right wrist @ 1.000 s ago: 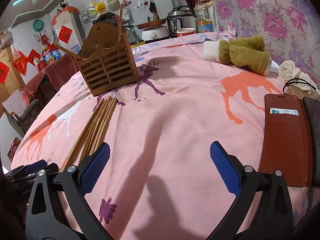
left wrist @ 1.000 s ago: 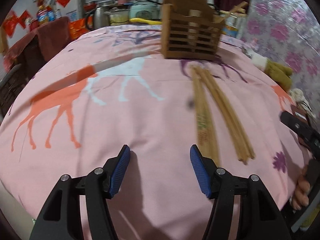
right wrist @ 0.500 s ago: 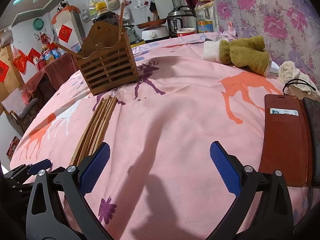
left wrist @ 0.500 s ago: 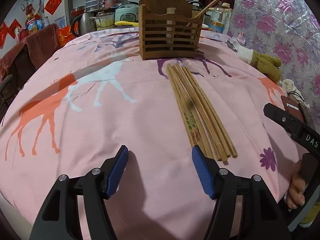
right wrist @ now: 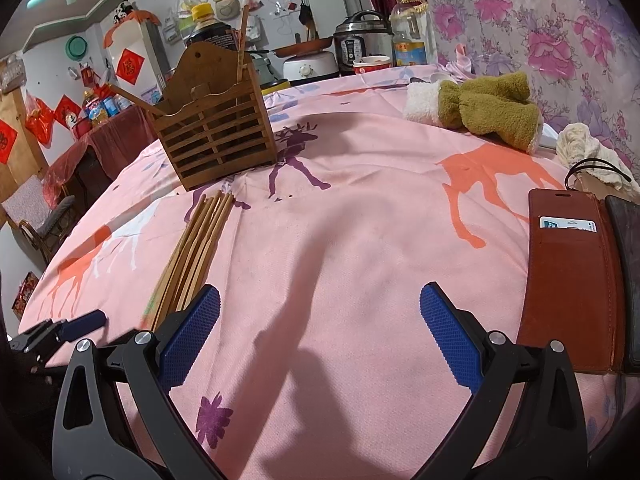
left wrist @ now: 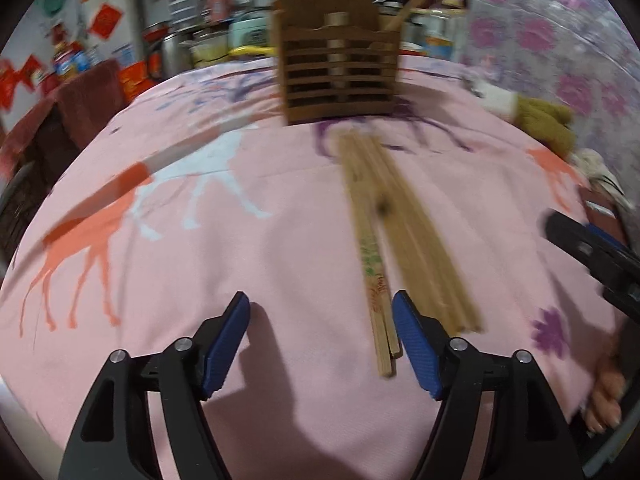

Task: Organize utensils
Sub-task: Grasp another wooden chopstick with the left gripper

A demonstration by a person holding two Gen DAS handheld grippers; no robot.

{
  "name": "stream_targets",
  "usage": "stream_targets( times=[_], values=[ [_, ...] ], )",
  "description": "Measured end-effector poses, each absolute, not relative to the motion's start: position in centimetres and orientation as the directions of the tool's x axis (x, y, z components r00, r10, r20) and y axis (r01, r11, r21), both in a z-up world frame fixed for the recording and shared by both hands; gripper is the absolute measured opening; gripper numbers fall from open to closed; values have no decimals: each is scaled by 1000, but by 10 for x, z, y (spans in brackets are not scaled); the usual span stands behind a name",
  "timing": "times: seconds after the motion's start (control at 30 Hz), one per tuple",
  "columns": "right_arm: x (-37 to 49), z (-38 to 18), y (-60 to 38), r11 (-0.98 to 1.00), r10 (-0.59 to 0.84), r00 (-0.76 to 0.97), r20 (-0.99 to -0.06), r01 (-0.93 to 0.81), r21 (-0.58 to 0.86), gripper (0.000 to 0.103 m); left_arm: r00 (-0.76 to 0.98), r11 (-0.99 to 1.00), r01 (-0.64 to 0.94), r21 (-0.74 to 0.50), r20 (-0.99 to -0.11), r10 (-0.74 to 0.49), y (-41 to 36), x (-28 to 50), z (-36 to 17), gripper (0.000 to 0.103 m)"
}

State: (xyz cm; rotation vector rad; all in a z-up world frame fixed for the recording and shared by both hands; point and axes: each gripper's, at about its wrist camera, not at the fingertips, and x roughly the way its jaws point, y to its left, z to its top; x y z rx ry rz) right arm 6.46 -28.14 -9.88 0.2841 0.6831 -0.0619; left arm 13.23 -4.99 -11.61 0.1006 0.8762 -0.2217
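**Left fingers widen beside the chopsticks**

Left wrist view: the left gripper (left wrist: pixel 320 344) hangs low over the pink table (left wrist: pixel 200 264), and its blue fingers (left wrist: pixel 226 344) stand clearly wider apart than a second ago; they are opening now, with nothing between the pads. The chopsticks (left wrist: pixel 384 240) lie in a loose bundle on the cloth, running from just in front of the rack (left wrist: pixel 338 76) toward the camera. Their near ends now sit just inside the right-hand finger, where half a second ago they lay beyond it. The picture is blurred. I judge this as lining up for a first pick: the spread looks ample for one or two sticks, but the bundle is off-centre in the gap.

Right wrist view: the right gripper (right wrist: pixel 320 332) looks unchanged, its fingers (right wrist: pixel 448 336) wide apart and empty above bare cloth. The chopsticks (right wrist: pixel 196 252) lie just beside its left finger, and the rack (right wrist: pixel 216 140) stands beyond them with a few sticks already in it. A brown wallet (right wrist: pixel 568 280) lies at the right.
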Motion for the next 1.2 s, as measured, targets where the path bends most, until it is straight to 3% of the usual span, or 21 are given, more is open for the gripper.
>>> stream_targets(
  times=[0.23,0.43,0.57,0.83,0.97,1.2],
  values=[
    [64,-98,-282,959,31,777,-628,154,237,96,637,992,124,-28,-764,-101,-4,134,-117,75],
    [64,-98,-282,959,30,777,-629,155,238,96,649,986,165,-2,-752,-111,0,119,-116,61],
    [63,-98,-281,959,28,779,-627,155,236,96,648,990,138,-12,-755,-99,9,115,-115,44],
    [62,-98,-281,960,26,780,-625,154,233,96,600,935,344,-80,-748,-285,-26,95,-113,42],
    [62,-98,-281,959,26,779,-626,156,235,96,523,880,424,-214,-736,-430,-25,92,-112,42],
    [62,-96,-269,976,46,783,-621,99,196,96,598,926,322,-196,-717,-359,0,102,-103,42]
  ],
)
